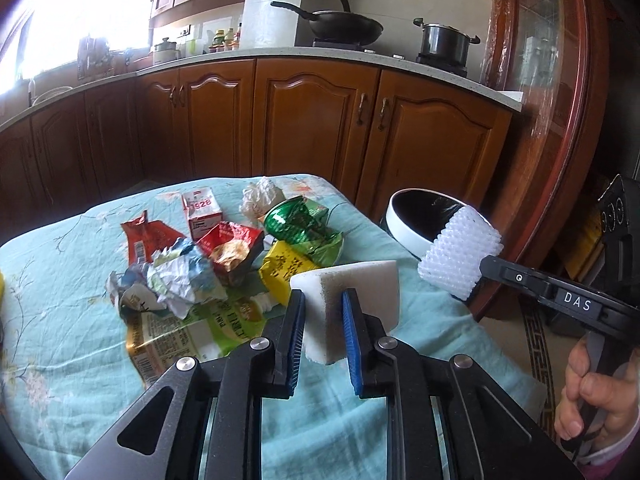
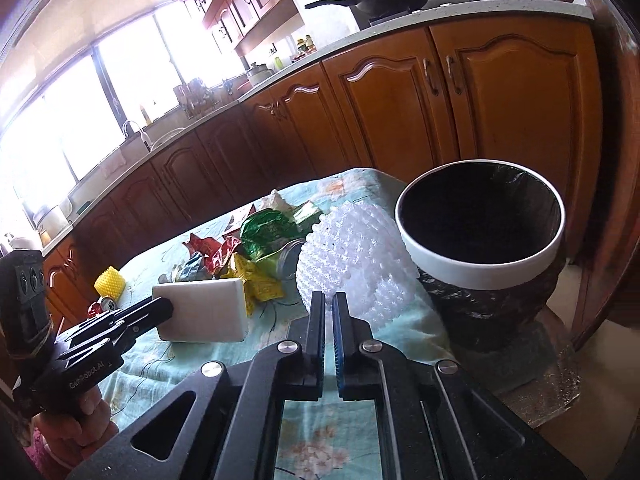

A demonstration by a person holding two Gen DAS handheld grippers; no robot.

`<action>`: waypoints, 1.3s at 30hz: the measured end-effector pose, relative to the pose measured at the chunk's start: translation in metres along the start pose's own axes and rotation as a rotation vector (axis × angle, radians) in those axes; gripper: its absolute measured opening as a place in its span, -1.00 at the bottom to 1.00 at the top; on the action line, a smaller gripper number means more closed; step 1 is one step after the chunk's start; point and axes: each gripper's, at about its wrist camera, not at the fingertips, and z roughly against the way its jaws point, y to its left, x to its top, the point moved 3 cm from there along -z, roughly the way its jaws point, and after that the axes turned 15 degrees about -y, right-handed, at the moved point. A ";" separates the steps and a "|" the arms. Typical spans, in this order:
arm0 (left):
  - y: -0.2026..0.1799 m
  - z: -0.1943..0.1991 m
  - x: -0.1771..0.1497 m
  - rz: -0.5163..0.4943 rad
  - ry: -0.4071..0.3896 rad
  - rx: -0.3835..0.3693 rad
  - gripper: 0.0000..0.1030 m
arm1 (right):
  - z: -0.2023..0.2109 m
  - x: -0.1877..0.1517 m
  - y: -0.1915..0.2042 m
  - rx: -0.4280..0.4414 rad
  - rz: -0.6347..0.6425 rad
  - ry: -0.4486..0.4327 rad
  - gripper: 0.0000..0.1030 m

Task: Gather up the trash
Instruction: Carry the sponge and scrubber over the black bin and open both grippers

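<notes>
My left gripper (image 1: 323, 300) is shut on a white foam block (image 1: 352, 300), held above the table; the block also shows in the right wrist view (image 2: 204, 310). My right gripper (image 2: 329, 300) is shut on a white foam fruit net (image 2: 352, 264), held beside the bin's rim; the net also shows in the left wrist view (image 1: 460, 252). The bin (image 2: 480, 224) has a white rim and black liner and stands off the table's right edge. A pile of wrappers and crumpled paper (image 1: 208, 256) lies on the teal tablecloth (image 1: 60, 360).
A small red and white carton (image 1: 202, 210) and a crushed green wrapper (image 1: 300, 224) lie at the far side of the pile. A yellow foam net (image 2: 109, 280) and a can (image 2: 107, 304) sit at the table's left. Wooden kitchen cabinets (image 1: 320, 120) stand behind.
</notes>
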 end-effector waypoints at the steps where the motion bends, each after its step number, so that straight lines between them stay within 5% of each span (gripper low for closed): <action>1: -0.004 -0.006 0.003 -0.007 0.000 -0.006 -0.67 | 0.001 0.003 -0.006 -0.011 0.000 -0.005 -0.93; 15: -0.056 -0.117 0.046 -0.088 0.011 -0.059 -0.67 | -0.017 0.047 -0.085 -0.120 -0.051 -0.023 -0.93; 34: -0.109 -0.278 0.060 -0.154 0.174 -0.102 -0.59 | -0.067 0.056 -0.149 -0.173 -0.072 0.109 -0.93; 39: -0.113 -0.287 0.055 -0.166 0.197 -0.104 -0.33 | -0.077 0.054 -0.161 -0.184 -0.101 0.150 -0.64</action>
